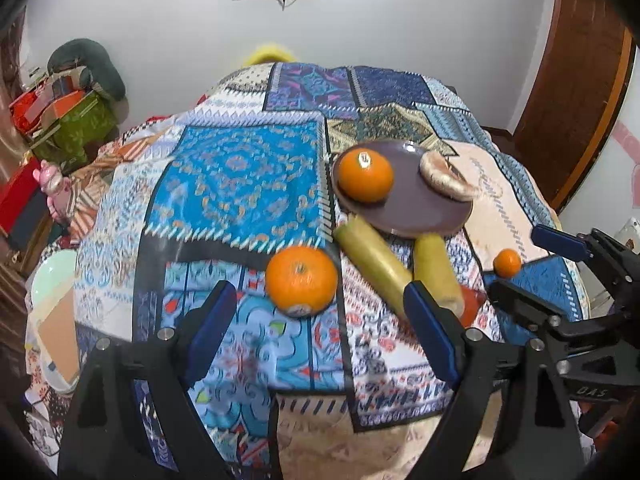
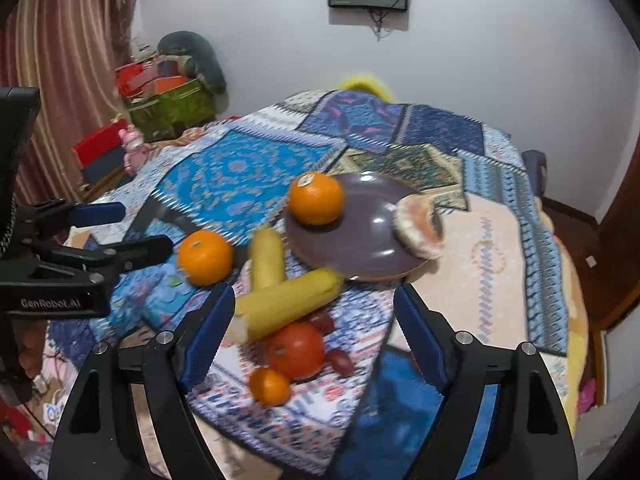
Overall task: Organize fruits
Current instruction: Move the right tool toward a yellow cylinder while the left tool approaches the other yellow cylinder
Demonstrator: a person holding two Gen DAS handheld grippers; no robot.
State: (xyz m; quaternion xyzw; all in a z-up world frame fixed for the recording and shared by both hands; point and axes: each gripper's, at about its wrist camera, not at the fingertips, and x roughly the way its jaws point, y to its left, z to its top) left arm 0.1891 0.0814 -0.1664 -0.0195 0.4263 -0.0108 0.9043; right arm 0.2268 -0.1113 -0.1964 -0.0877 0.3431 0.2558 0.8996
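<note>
Ahead of the left wrist camera, the left gripper (image 1: 320, 328) hangs with jaws wide apart and nothing between them, above the patchwork cloth (image 1: 240, 184) on the bench. An orange (image 1: 301, 281) lies on the cloth just beyond the fingertips. Two bananas (image 1: 376, 264) lie side by side to its right, their far ends at the rim of a brown plate (image 1: 416, 208). The plate holds a second orange (image 1: 365, 176) and a bun (image 1: 446, 178). A small orange (image 1: 507, 263) sits near the right gripper (image 1: 532, 260), whose jaws also stand apart.

From the right wrist camera, the right gripper (image 2: 314, 328) is spread and empty over a tomato (image 2: 296, 350), a small orange (image 2: 270, 386) touching it, and two dark grapes (image 2: 340, 361). The bananas (image 2: 280, 304) cross just beyond. The left gripper (image 2: 132, 232) shows at the left edge, parted.
</note>
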